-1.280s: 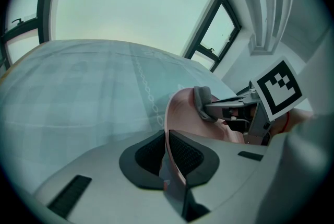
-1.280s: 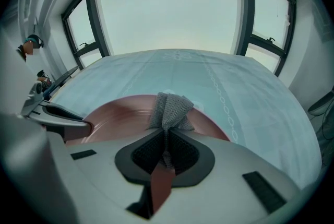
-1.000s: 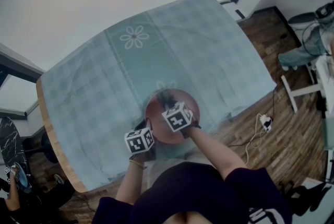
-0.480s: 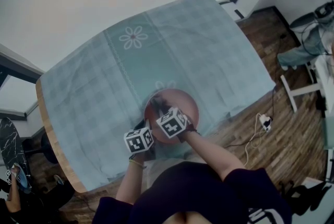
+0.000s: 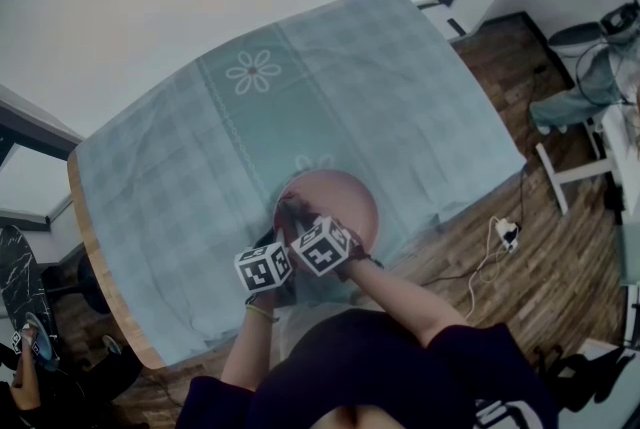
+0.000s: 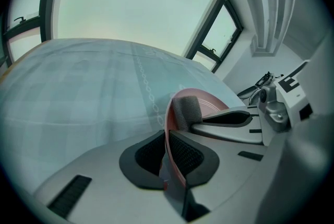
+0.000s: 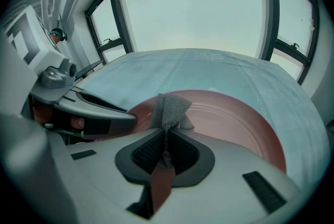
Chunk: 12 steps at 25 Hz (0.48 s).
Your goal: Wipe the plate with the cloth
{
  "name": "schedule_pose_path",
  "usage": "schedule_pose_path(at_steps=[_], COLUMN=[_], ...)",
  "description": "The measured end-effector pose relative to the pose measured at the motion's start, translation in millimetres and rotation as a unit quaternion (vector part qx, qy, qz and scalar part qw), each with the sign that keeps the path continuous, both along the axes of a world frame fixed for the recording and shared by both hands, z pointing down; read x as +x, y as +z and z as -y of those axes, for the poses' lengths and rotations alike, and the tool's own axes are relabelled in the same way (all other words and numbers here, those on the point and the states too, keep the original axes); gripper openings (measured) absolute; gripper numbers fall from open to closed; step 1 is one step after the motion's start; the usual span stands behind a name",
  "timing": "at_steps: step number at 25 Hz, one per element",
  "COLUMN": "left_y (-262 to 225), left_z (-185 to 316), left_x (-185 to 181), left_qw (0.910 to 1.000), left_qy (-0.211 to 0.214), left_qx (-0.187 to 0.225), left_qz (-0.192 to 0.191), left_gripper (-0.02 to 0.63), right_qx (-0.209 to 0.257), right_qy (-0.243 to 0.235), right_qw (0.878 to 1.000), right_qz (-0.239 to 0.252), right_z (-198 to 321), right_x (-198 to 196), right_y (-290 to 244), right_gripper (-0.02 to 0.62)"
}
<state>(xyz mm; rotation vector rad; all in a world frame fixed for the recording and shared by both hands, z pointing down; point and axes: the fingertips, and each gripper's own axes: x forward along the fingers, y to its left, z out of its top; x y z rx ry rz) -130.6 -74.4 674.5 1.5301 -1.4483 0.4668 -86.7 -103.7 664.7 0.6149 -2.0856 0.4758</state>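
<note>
Plate (image 5: 345, 195), pink and round, sits on the pale blue-green checked tablecloth (image 5: 400, 87) near the table's edge closest to the person, just below a faint flower print; a clearer white daisy motif (image 5: 253, 70) lies farther up the cloth's central band. In the left gripper view the left gripper (image 6: 168, 151) has its two dark ribbed pads pressed together on the plate's (image 6: 207, 104) thin rim, which runs edge-on between them. In the right gripper view the right gripper (image 7: 166, 151) pinches a grey, coarse-woven cloth (image 7: 169, 107) between its closed jaws, and the bunched cloth stands up out of them and rests on the inner face of the plate (image 7: 237, 121), toward its left side, close to the other gripper. From the head view the cloth (image 5: 292, 211) shows as a dark patch on the plate's left part. The left marker cube (image 5: 265, 267) and the right marker cube (image 5: 324, 245) sit side by side, almost touching; their faces carry black-and-white square patterns, not readable letters. A wooden table edge (image 5: 95, 257) shows beyond the tablecloth on the left.
</note>
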Motion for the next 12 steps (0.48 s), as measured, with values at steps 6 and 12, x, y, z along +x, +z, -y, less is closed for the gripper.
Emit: schedule_pose_path(at_steps=[6,12], left_y=[0,0], left_z=[0,0], left_x=[0,-1], left_qw=[1.0,1.0], left_qy=[0.0,-0.002], left_qx=[0.0,0.0], left_qz=[0.001,-0.001], left_gripper=[0.037,0.037], right_qx=[-0.006,-0.012], right_qy=[-0.013,-0.025], right_qw=[1.0,1.0], right_qz=[0.002,0.006], right_z=[-13,-23], right_x=[-2,-7], right_y=[-1,1], right_gripper=[0.032,0.032])
